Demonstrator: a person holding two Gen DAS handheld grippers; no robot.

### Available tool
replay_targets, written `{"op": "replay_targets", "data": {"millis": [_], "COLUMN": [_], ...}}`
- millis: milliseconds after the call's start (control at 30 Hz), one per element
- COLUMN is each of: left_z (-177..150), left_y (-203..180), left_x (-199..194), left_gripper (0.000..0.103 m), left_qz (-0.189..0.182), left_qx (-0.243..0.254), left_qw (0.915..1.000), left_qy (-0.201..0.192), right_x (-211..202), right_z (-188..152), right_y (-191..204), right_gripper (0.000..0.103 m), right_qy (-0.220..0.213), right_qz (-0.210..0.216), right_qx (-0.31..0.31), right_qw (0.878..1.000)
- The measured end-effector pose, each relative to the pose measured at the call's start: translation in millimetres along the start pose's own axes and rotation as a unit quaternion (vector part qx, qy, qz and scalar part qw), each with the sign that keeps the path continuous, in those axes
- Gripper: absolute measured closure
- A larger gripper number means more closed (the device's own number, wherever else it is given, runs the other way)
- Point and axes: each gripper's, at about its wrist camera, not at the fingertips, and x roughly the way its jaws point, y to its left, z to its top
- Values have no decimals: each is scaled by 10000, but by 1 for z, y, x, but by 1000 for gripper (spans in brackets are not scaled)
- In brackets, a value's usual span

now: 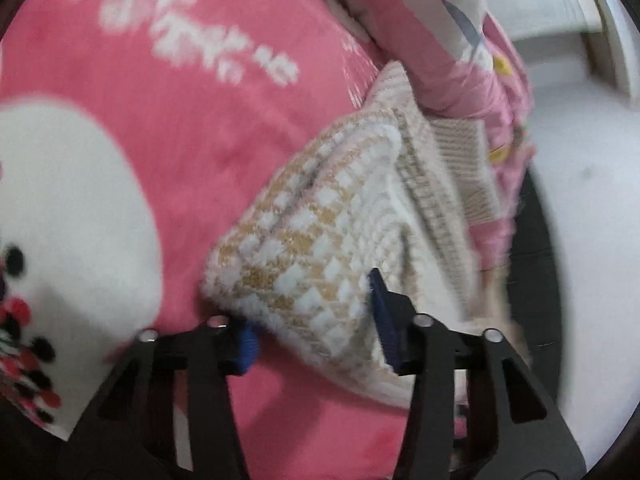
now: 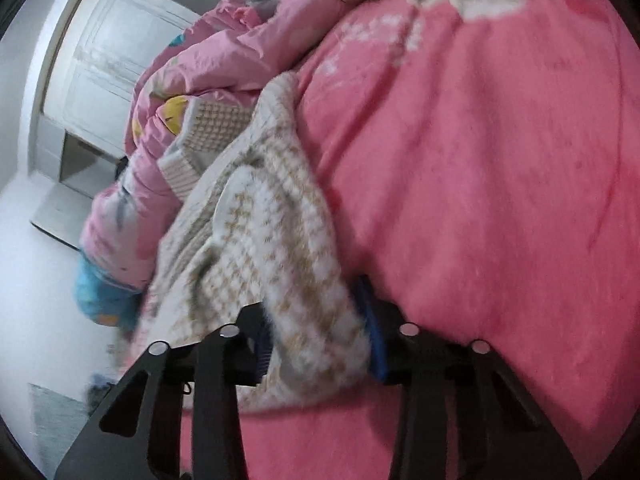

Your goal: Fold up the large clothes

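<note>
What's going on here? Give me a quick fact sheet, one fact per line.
Garment: cream and tan knitted sweater
Surface: pink blanket with white print
Left claw: shut on a thick fold of the sweater
Right claw: shut on another bunched part of it
Nearby: pink quilted jacket, beside the sweater
Background: white door

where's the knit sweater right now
In both wrist views the beige-and-white knit sweater lies on the pink blanket, bunched against the pink quilt, with its near edge pinched in both the left gripper and the right gripper.
</note>
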Motion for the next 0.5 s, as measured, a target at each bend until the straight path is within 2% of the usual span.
{"op": "replay_targets", "data": {"millis": [33,67,100,133,167,233,333,400,433,467,500], "left_z": [-2,-6,-14,-21,-33,-44,-48,-59,-61,-67,-75], "left_y": [-14,-33,-51,-61,-78,-92,-101,-100,-100,-88,-77], "left_x": [-4,-12,-23,-32,-49,-74,-104,-129,-136,-147,-154], "left_gripper": [75,87,91,91,93,94,95,95,95,95,94], "left_qz": [287,619,898,1048,1194,1246,1074,914,829,664,586], "left_qx": [465,1158,1848,2227,2722,3005,2989,3059,3019,2883,2798], "left_qw": [9984,9904,9760,9649,9467,9325,9323,9333,9370,9463,9512], "left_qy": [-166,-426,-721,-921,-1238,-1570,-1733,-1644,-1546,-1301,-1161], "right_x": [-7,-13,-26,-39,-54,-76,-115,-141,-153,-160,-167], "right_z": [1,1,3,4,5,7,2,-9,-16,-21,-28], "right_y": [13,21,36,49,62,75,79,69,63,57,48], "right_gripper": [78,83,85,86,87,88,90,90,90,90,90], "right_qy": [-142,-232,-410,-556,-686,-840,-1070,-1101,-1101,-1093,-1034], "right_qz": [-184,-261,-374,-401,-382,-351,-228,-76,-19,11,56], "right_qx": [-377,-588,-967,-1247,-1496,-1712,-1803,-1743,-1712,-1686,-1629], "right_qw": [9990,9977,9938,9898,9856,9810,9775,9785,9791,9796,9812]}}
